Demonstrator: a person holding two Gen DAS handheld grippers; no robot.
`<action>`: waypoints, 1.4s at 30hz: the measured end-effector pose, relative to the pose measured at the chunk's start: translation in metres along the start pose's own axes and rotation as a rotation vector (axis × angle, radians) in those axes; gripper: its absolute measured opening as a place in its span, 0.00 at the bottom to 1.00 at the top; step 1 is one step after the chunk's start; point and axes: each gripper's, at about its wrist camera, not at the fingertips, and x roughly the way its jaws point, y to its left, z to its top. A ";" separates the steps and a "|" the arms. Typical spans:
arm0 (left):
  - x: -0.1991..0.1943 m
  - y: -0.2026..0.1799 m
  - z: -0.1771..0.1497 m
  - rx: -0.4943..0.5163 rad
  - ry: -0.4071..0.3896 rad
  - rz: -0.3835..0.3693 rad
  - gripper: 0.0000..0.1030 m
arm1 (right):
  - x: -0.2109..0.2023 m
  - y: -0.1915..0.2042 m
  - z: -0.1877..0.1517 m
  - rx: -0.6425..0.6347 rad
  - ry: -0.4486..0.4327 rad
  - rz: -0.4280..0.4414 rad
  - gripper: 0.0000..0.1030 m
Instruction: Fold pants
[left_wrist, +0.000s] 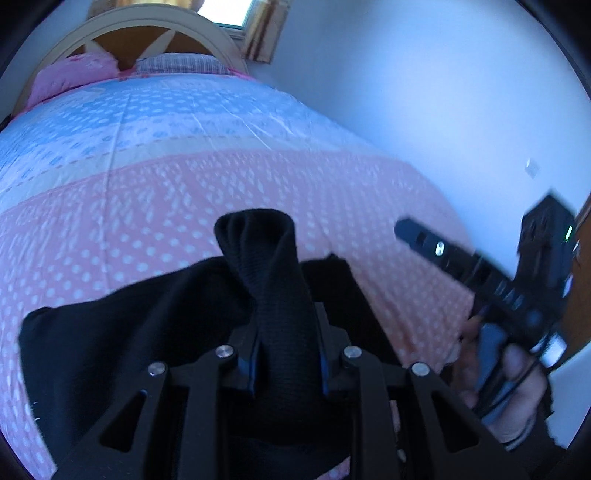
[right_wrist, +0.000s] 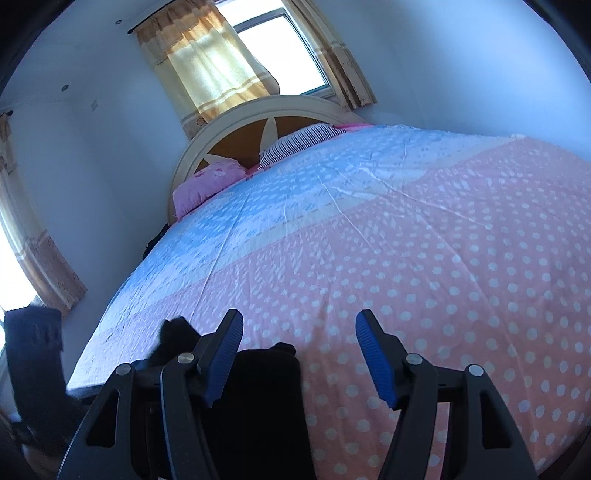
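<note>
Your left gripper: its jaws are clamped on a bunched roll of the black pants, which rises between the fingers and stands up past their tips.
Pants: the rest of the black cloth spreads under and to the left of your left gripper, lying on the bedspread at the near edge of the bed; in the right wrist view a flat dark piece lies at that same near edge, beneath your right gripper's left finger.
Your right gripper: jaws wide apart with nothing between the blue pads, hanging above the pink dotted part of the cover.
Your right hand: wrapped around the handle of that gripper, off the bed's near right corner; blurred.
Bedspread: pink with white dots near you, a pale band, then blue toward the far edge.
Far edge: a pink pillow and a striped pillow rest against the arched headboard.
Beyond: a curtained window.
</note>
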 end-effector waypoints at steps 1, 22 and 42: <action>0.003 -0.004 -0.001 0.015 0.008 0.010 0.27 | 0.001 -0.002 0.001 0.008 0.009 0.005 0.63; -0.090 0.073 -0.042 -0.064 -0.244 0.236 0.76 | 0.010 0.070 -0.027 -0.211 0.296 0.107 0.63; -0.065 0.124 -0.074 -0.183 -0.181 0.294 0.84 | 0.023 0.002 -0.042 -0.107 0.387 0.100 0.16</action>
